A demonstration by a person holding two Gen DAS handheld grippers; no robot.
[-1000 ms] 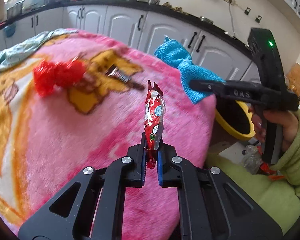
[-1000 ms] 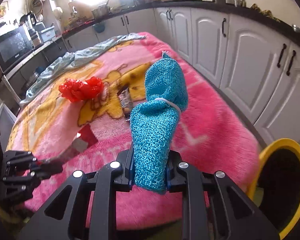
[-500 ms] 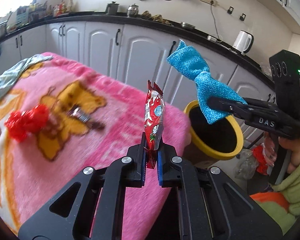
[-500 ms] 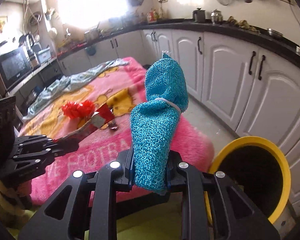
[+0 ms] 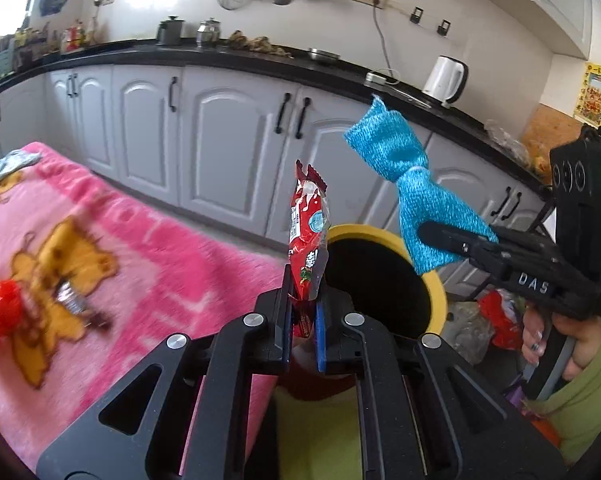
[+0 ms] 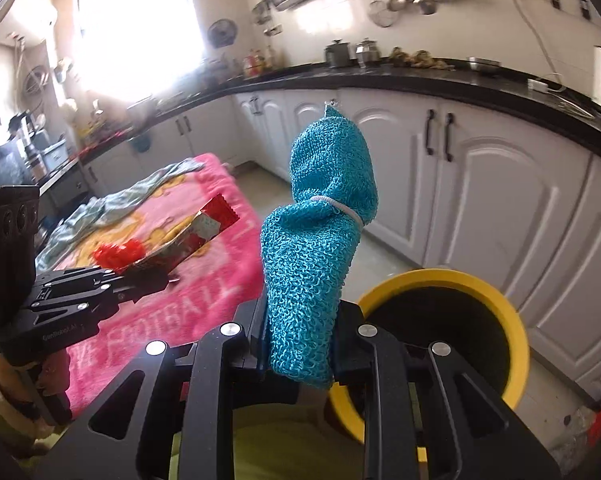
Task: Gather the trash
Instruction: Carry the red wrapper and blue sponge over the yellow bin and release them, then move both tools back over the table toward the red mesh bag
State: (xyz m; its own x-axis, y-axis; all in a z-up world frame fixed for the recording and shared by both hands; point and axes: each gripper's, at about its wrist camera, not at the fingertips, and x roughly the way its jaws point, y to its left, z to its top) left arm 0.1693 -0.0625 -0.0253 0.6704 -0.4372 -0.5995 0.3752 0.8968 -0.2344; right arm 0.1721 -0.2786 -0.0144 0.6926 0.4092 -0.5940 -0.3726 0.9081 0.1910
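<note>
My left gripper (image 5: 302, 312) is shut on a red snack wrapper (image 5: 307, 236) that stands upright, just left of a yellow-rimmed bin (image 5: 434, 280). My right gripper (image 6: 298, 332) is shut on a blue knitted cloth (image 6: 320, 236) tied with a white band, held left of and above the bin (image 6: 512, 320). In the left wrist view the cloth (image 5: 404, 184) hangs over the bin's right rim. The right wrist view shows the wrapper (image 6: 204, 232) over the pink blanket (image 6: 172, 312). A red crumpled bag (image 5: 0, 312) and a small dark wrapper (image 5: 74, 304) lie on the blanket.
White cabinets (image 5: 220, 152) with a black countertop run behind the bin. A pale blue cloth (image 6: 140, 196) lies at the blanket's far end. Loose plastic bags (image 5: 484, 320) lie on the floor right of the bin. A white kettle (image 5: 444, 80) stands on the counter.
Both grippers have swung right, away from the blanket and toward the yellow bin, which is now closer and more central. Both still hold their items.
</note>
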